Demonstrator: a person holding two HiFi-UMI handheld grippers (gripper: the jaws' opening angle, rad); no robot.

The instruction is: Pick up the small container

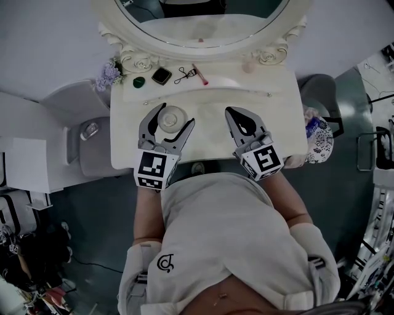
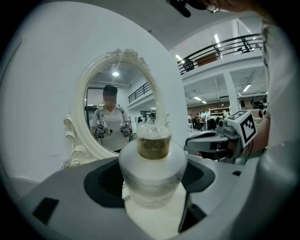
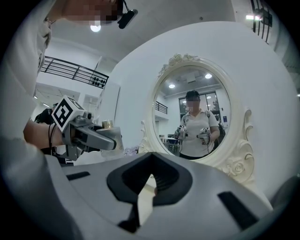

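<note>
The small container (image 1: 172, 117) is a round frosted jar with a clear cap over a tan neck (image 2: 153, 146). It is on the left half of the white vanity table (image 1: 284, 117). My left gripper (image 1: 178, 113) has one jaw on each side of the jar, and the pads press its wide body (image 2: 152, 176). The frames do not show whether the jar rests on the table or hangs just above it. My right gripper (image 1: 229, 111) hovers over the right half of the table with its jaws together and nothing in them. The right gripper view shows the left gripper holding the jar (image 3: 106, 135).
An oval mirror (image 1: 197, 18) in an ornate white frame stands at the back of the table. Before it lie purple flowers (image 1: 108, 75), a green pot (image 1: 139, 82), a black compact (image 1: 162, 75), an eyelash curler (image 1: 184, 75) and a pink stick (image 1: 200, 75). A patterned bag (image 1: 319, 138) hangs at the right.
</note>
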